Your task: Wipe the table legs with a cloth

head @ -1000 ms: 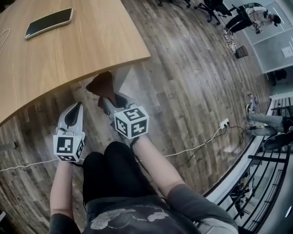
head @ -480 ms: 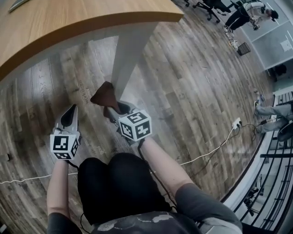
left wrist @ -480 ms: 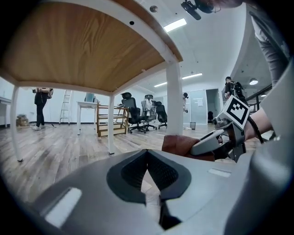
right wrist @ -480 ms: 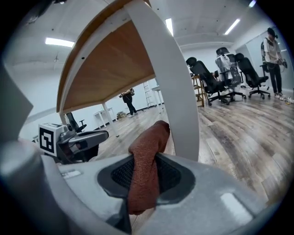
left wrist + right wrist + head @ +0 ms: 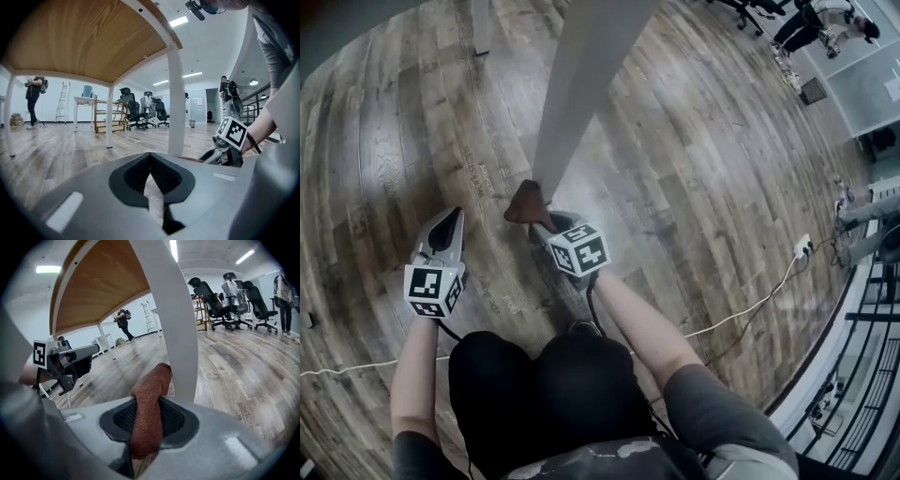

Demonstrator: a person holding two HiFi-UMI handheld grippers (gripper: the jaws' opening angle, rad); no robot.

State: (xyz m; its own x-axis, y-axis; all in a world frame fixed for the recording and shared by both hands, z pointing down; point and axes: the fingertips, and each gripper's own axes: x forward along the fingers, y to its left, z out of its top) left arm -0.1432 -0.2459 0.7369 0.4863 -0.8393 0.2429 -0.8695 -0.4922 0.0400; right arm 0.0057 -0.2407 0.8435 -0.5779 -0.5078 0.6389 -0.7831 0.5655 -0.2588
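Observation:
A white table leg runs from the top of the head view down to the wood floor. My right gripper is shut on a rust-brown cloth, and the cloth's free end touches the leg near its foot. In the right gripper view the cloth stands up between the shut jaws of the right gripper, pressed against the leg. My left gripper hangs to the left of the leg, shut and holding nothing. Its own view shows the left gripper, the leg and the tabletop's underside.
A white cable crosses the floor to a socket at the right, near a railing. Farther table legs, a wooden shelf, office chairs, a ladder and a person stand beyond.
The view has dropped below the tabletop, which has left the head view. Both grippers are lower, and the cloth now touches the leg near the floor.

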